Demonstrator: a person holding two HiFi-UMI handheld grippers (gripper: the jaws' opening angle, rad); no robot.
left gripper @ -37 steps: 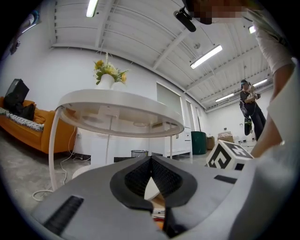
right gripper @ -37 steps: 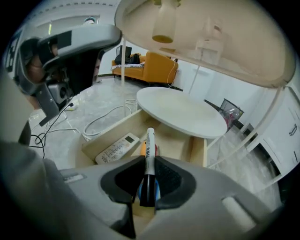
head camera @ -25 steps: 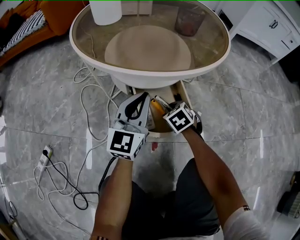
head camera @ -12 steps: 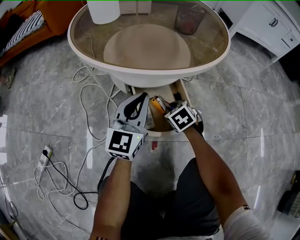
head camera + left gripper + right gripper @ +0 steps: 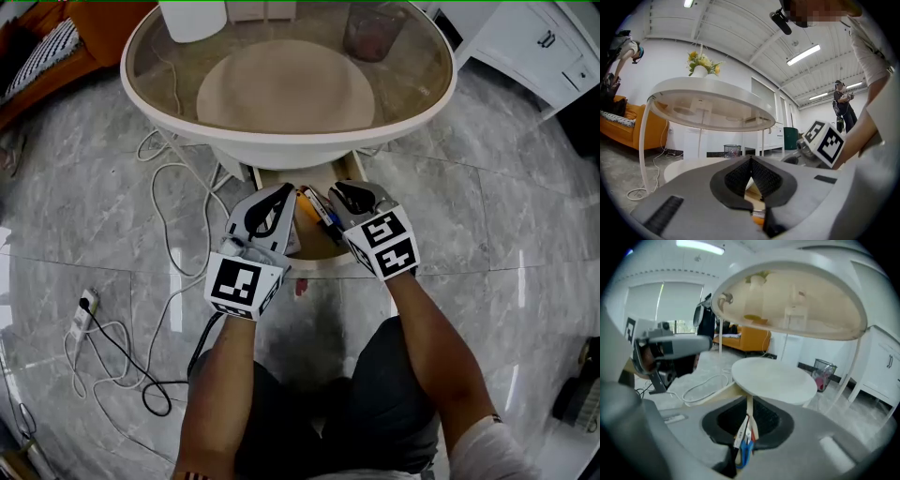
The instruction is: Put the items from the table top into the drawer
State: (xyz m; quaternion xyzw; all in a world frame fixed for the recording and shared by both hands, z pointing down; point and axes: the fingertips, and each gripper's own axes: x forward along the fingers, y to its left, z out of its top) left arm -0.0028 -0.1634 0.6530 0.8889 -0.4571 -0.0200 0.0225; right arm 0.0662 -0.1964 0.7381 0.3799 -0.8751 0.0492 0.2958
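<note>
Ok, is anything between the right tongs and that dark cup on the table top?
Yes. The right gripper sits low over the open drawer, below the glass top, so the table's white rim lies between its tongs and the dark cup. Its tongs are closing on nothing.

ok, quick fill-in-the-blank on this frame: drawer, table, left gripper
1. The drawer under the table is ___.
2. The vase on the table top holds ___.
3. The sofa is coloured ___.
4. The left gripper has its jaws ___.

Missing words: open; flowers; orange; shut.
</note>
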